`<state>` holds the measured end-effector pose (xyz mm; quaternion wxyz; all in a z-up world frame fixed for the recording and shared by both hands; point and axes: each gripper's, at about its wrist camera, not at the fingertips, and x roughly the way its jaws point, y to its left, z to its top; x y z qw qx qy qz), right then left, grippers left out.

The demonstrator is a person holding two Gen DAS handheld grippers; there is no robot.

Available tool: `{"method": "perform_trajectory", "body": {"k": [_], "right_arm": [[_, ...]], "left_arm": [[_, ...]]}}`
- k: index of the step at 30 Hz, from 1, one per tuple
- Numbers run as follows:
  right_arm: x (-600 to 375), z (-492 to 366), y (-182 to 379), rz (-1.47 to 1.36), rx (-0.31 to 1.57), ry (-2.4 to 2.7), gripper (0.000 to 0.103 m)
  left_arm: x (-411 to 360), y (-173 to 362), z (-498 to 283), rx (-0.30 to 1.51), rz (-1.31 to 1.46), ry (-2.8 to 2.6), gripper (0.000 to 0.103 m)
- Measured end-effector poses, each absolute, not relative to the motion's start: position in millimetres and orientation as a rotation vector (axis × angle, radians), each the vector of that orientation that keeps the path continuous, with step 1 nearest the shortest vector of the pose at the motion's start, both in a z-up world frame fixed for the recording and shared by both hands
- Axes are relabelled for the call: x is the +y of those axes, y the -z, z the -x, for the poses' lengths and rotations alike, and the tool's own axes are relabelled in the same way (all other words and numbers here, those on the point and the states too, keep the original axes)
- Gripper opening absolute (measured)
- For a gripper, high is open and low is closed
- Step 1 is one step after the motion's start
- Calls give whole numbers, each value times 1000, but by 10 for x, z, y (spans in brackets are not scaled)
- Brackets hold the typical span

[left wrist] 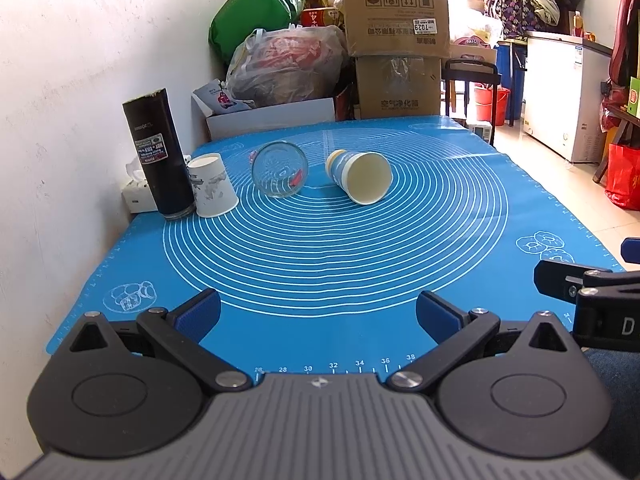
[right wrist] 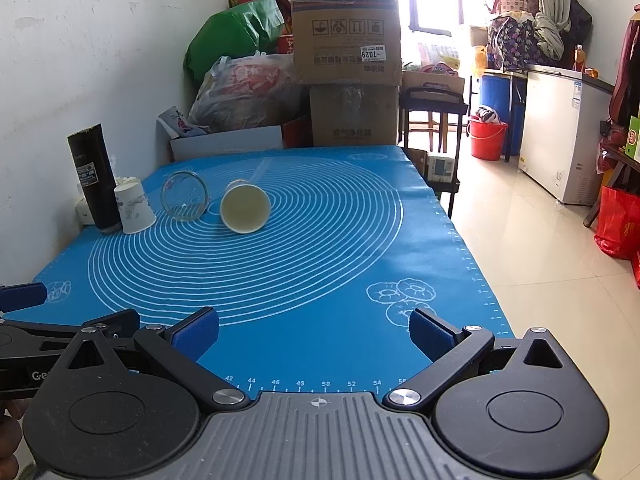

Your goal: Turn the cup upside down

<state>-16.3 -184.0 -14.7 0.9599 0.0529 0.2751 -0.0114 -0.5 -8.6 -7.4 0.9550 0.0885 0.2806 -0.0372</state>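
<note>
A paper cup [left wrist: 360,176] [right wrist: 245,207] with a blue and yellow pattern lies on its side on the blue mat [left wrist: 320,260] [right wrist: 280,280], mouth toward me. A clear glass [left wrist: 280,175] [right wrist: 185,196] lies on its side to its left. A white paper cup [left wrist: 212,186] [right wrist: 134,208] stands upside down at the far left. My left gripper [left wrist: 318,316] is open and empty at the mat's near edge. My right gripper [right wrist: 314,332] is open and empty beside it, far from the cups.
A tall black cylinder [left wrist: 158,152] [right wrist: 94,182] stands next to the white cup, by the left wall. A tissue box [left wrist: 136,190] sits behind it. Cardboard boxes [left wrist: 396,40] and bags are stacked past the table's far edge. The floor is to the right.
</note>
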Motion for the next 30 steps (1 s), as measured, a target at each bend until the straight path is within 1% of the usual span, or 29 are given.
{"method": "perform_trajectory", "body": {"k": [30], "right_arm": [[-1838, 100, 156, -97, 571, 32, 103]], "left_arm": [[-45, 94, -57, 589, -171, 84, 103]]}}
